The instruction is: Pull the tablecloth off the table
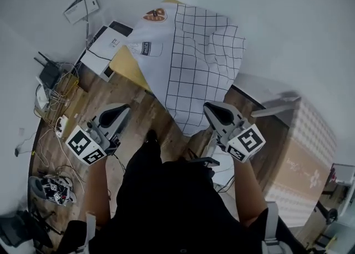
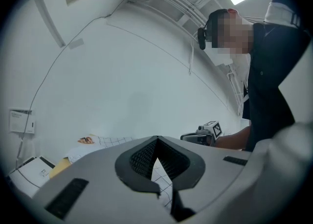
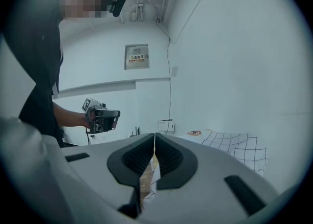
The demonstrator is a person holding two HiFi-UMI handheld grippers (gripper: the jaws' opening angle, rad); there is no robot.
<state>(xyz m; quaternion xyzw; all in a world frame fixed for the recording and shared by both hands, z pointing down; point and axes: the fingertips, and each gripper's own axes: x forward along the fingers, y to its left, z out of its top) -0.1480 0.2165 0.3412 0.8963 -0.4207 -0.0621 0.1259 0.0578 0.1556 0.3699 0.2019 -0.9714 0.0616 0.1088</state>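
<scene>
several cables point(image 1: 57, 93) and a white box point(image 1: 102, 53) beside the tablecloth point(image 1: 199, 64)

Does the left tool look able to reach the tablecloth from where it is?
Probably yes. Nothing stands between the left tool and the hanging tablecloth, only wooden floor. Its jaws are shut and empty, so they must open first.

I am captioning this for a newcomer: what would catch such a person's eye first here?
First, the white tablecloth with its black grid, hanging partly off the yellow-topped table in the middle of the head view. Next, the right gripper, shut on the cloth's near edge, and the left gripper, shut and empty, off to its side above the wooden floor.
</scene>
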